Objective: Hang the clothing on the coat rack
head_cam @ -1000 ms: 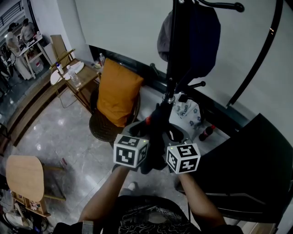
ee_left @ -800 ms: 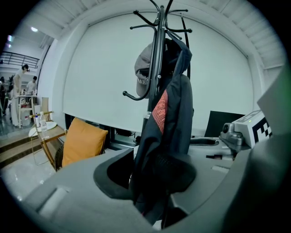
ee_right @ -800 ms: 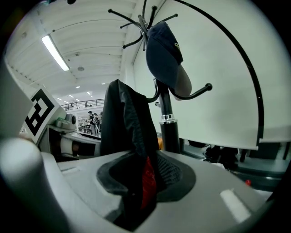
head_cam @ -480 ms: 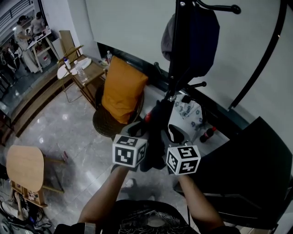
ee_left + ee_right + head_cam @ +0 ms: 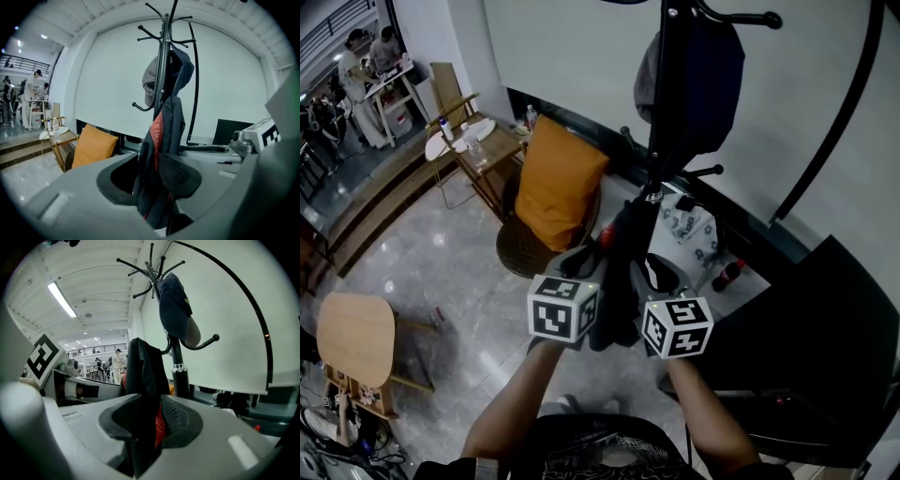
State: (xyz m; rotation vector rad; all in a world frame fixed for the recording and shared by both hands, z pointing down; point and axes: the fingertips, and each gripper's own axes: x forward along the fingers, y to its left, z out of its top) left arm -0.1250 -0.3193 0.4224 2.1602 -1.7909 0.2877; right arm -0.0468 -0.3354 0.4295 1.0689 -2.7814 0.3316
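Currently garment (image 5: 168, 123) clamped in left hand-held gripper (image 5: 151, 183); coat rack (image 5: 163, 43) beyond

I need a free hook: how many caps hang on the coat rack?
1: a cap hangs near the top of the coat rack. Another could be hidden behind it.

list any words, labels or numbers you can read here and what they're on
None can be read.
Cap: pale lettering on its front, too blurred to read.
Same cap, right gripper view: small yellow mark, too small to read.
Marker cubes: black-and-white square patterns, no words.
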